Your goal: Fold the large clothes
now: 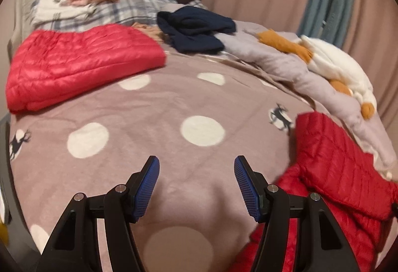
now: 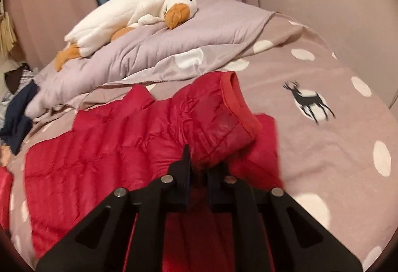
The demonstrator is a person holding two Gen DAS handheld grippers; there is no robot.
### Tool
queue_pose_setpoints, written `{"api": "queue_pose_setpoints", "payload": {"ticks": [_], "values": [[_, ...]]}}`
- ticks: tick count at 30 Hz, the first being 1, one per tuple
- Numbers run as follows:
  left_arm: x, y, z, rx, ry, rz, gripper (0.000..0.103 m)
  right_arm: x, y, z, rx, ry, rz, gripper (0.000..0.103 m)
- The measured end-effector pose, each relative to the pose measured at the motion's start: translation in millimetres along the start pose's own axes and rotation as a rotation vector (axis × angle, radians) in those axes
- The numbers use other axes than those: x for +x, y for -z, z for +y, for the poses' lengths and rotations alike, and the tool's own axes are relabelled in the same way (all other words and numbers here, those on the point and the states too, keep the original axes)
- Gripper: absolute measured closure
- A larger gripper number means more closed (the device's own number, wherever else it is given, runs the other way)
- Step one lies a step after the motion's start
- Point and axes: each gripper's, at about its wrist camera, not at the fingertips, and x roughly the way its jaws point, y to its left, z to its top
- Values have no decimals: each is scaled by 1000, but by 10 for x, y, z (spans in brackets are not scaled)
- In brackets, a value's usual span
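My left gripper (image 1: 196,181) is hovering spread wide and empty above the polka-dot blanket (image 1: 139,122) | my right gripper (image 2: 199,167) is pinching the red puffer jacket (image 2: 119,145) by its sleeve cuff (image 2: 238,108) | jacket is lying on the blanket, near the plush goose (image 2: 129,13) | a folded red jacket (image 1: 79,63) is resting farther up the blanket

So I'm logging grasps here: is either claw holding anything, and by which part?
The right claw is shut on the red jacket, gripping its sleeve just behind the cuff. The left claw is open and holds nothing.
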Motion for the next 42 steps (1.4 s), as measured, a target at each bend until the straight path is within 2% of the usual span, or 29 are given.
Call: {"api": "queue_pose_setpoints", "payload": {"ticks": [2, 5, 8, 10, 12, 14, 15, 17, 18, 20, 22, 24, 26, 28, 32, 35, 42], "values": [[-23, 48, -102, 36, 10, -12, 41, -88, 49, -164, 6, -6, 47, 73], [-54, 91, -189, 63, 41, -3, 41, -291, 114, -384, 0, -15, 41, 55], [-107, 97, -258, 75, 62, -17, 41, -498, 134, -438, -58, -14, 36, 46], [-139, 70, -334, 76, 102, -17, 41, -627, 113, -424, -105, 15, 8, 46], [-154, 26, -449, 89, 159, 2, 41, -798, 82, -423, -152, 40, -28, 40], [-164, -7, -600, 133, 190, 0, 41, -936, 41, -429, -175, 15, -64, 29], [-161, -25, -709, 167, 198, -14, 42, -979, 37, -426, -185, -9, -82, 29], [-120, -58, -929, 222, 211, -30, 51, -981, 35, -386, -209, -37, -94, 34], [-76, -67, -1043, 252, 214, -24, 52, -921, 46, -340, -221, -48, -87, 39], [68, -37, -1293, 326, 228, 6, 55, -748, 76, -249, -224, -79, -51, 73], [265, 46, -1464, 378, 238, 59, 57, -511, 105, -162, -208, -111, 3, 83], [536, 232, -1580, 427, 207, 130, 57, -184, 189, -95, -221, -81, 51, 84], [719, 445, -1643, 479, 190, 130, 56, 50, 295, -58, -257, -34, 76, 85], [750, 502, -1687, 494, 187, 127, 57, 279, 419, -77, -291, -48, 78, 85], [758, 540, -1766, 521, 163, 111, 57, 356, 583, -41, -333, -15, -1, 84], [729, 572, -1839, 545, 134, 96, 57, 378, 612, 40, -373, 35, -15, 84], [690, 586, -1823, 569, 107, 80, 57, 429, 552, 50, -385, 70, -21, 84]]}}
